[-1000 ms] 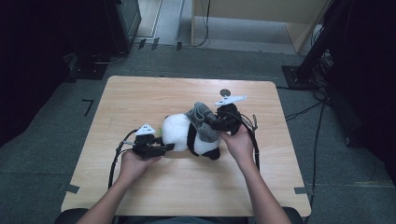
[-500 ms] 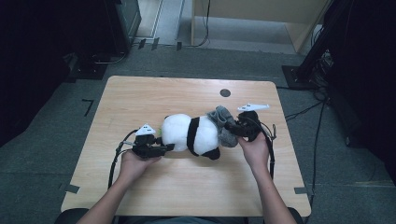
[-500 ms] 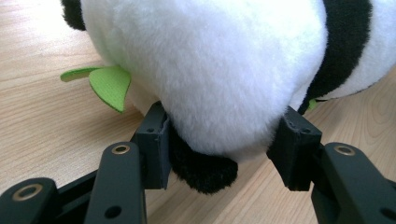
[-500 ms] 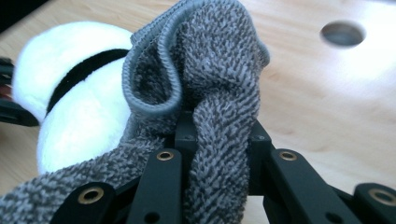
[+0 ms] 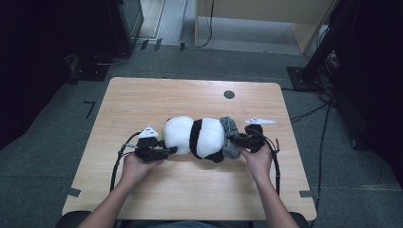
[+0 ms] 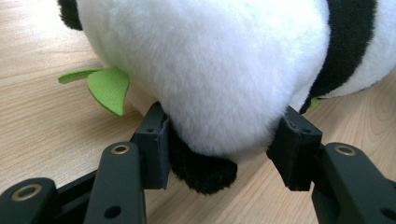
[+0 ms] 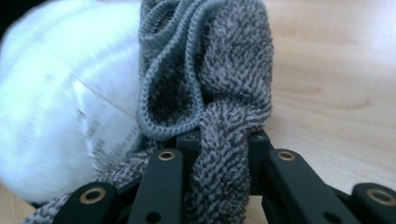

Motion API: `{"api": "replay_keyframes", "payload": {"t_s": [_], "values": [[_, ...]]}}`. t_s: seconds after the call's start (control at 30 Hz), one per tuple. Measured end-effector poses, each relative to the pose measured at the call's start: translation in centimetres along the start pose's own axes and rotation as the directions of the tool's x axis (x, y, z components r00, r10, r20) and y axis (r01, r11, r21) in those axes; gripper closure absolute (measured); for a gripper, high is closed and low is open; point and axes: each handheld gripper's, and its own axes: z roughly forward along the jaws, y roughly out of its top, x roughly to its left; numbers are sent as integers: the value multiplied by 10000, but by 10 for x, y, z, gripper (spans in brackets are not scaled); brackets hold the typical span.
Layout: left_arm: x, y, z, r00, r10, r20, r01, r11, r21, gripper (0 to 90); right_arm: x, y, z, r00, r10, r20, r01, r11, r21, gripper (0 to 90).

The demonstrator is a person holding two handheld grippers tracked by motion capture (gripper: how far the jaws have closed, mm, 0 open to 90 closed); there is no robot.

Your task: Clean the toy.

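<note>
A: We start at the left hand-held gripper (image 5: 170, 151), lower left of centre in the high view. In its own view we see both pads pressed into the white end of the plush panda (image 6: 210, 70); it is grasping that end.

B: We agree. A black paw sits between the jaws, and a green leaf (image 6: 109, 88) lies on the wood at left-centre of that view.

A: The right hand-held gripper (image 5: 239, 141), right of centre in the high view, is clenched on a grey knitted cloth (image 7: 219, 98). We see the fabric bunched between its jaws.

B: The cloth touches the panda's other end, where we note a sewn-in label (image 7: 95, 123).

A: Outward: the panda lies lengthwise at the middle of the table (image 5: 157, 99), between both hands. A dark round spot (image 5: 229, 94) sits toward the upper edge.
</note>
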Motion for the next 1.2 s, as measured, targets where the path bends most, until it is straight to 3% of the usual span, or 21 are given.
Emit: {"api": "replay_keyframes", "payload": {"t_s": [0.17,0.3,0.47,0.63,0.83,0.9,0.97,1.2], "values": [[1,0,0,10000,-9,20,8,10000,73,460,7,-8,16,9987,-402,326,372,9953,896,758],[1,2,0,10000,-21,61,20,10000,97,459,4,-11,23,9979,-537,372,474,9870,1537,758],[2,2,-1,9999,-75,118,74,9999,106,456,0,-10,21,9978,-491,445,410,9850,1677,756],[3,2,-1,9997,-116,224,115,9999,60,454,-8,-4,5,9977,-212,641,123,9905,1368,761],[3,2,-1,9997,-108,230,107,9999,34,453,-8,10,-20,9948,-307,974,248,9979,605,760],[3,2,-1,9995,-173,249,172,9998,42,452,-7,16,-29,9964,-225,818,207,9995,228,759],[3,2,-1,9995,-189,253,188,9998,8,453,-5,23,-38,9998,53,212,-47,9996,-284,759],[2,2,-1,9996,-166,210,167,9998,-47,452,26,54,-54,9951,-946,274,961,9934,-618,758]]}}
